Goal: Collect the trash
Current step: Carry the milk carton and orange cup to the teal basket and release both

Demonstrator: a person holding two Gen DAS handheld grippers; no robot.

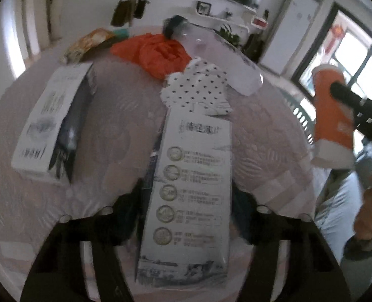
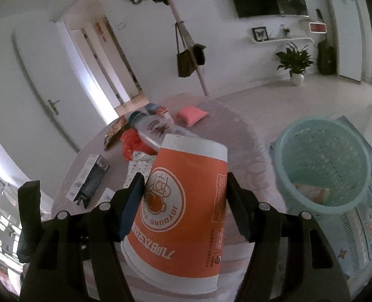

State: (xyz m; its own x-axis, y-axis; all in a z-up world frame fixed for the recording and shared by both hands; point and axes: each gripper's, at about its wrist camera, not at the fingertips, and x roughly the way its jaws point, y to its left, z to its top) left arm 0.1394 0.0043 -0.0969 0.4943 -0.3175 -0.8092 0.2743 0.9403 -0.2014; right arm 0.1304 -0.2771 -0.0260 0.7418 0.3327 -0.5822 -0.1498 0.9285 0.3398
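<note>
you are in the carry step: both hand-held grippers are loaded and the drop into the bin comes next.

the round tabletop (image 1: 115, 130) fills the middle of the left wrist view, under a pale pink cover. the teal basket (image 2: 321, 166) sits at the right of the right wrist view, on a patterned mat below the tabletop's edge, with one pale scrap already in its bottom. that is where the trash goes, by my reading.

your right hand-held gripper (image 2: 186, 196) pinches the orange paper cup (image 2: 186, 206) across its sides, both pads pressed to the wall, the cup upside down and tilted at the lower centre of the frame. the same cup shows at the right edge of the left wrist view, clear of the tabletop.

your left hand-held gripper (image 1: 186, 214) holds a long white carton (image 1: 191, 188) between its fingers, lengthwise up the middle of the frame; the pads look pressed to its sides, though blur softens the contact.

still on the tabletop: a second white carton (image 1: 52, 123) at the left, a clear bottle (image 1: 211, 58) lying at the upper centre, a crumpled orange bag (image 1: 155, 52) beside it, a dotted wrapper (image 1: 198, 88) just below, and a snack packet (image 1: 90, 42) at the upper left.

next, swing the cup right until it hangs over the basket's mouth, then spread the pads. bring the carton across after it, keeping it clear of the rim.
</note>
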